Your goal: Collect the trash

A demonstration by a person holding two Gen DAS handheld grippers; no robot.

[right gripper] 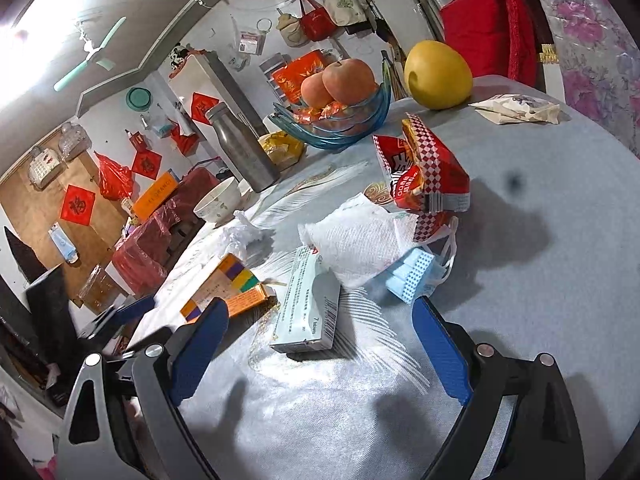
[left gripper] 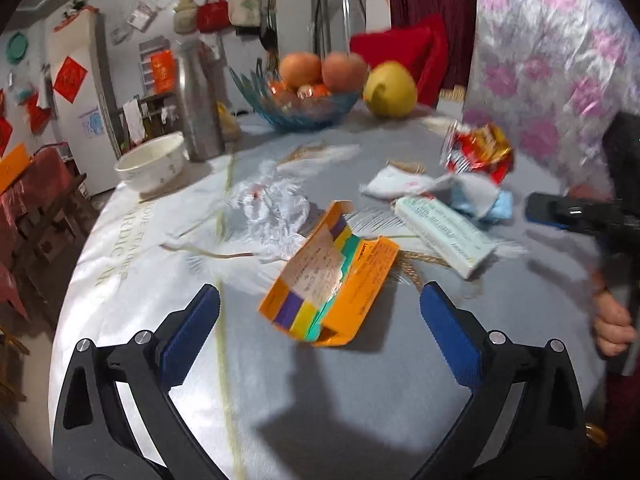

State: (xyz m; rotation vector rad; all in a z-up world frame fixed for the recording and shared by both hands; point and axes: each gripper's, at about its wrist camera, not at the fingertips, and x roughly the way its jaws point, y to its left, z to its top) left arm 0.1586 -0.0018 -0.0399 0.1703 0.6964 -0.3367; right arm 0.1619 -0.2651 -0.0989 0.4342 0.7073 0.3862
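Here, the left gripper (left gripper: 320, 300) hangs low over the table (left gripper: 360, 392), jaws spread wide, empty, before the orange box (left gripper: 332, 276); the right gripper (right gripper: 320, 320) likewise gapes, flanking the white box (right gripper: 308, 304).

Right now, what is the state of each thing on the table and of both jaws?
Left gripper: jaws open, empty.
Right gripper: jaws open, empty.
Orange box: torn open, lying flat.
White box: closed, lying flat.
Snack bag: torn open, crumpled.
Blue mask: folded.
Paper towel: crumpled.
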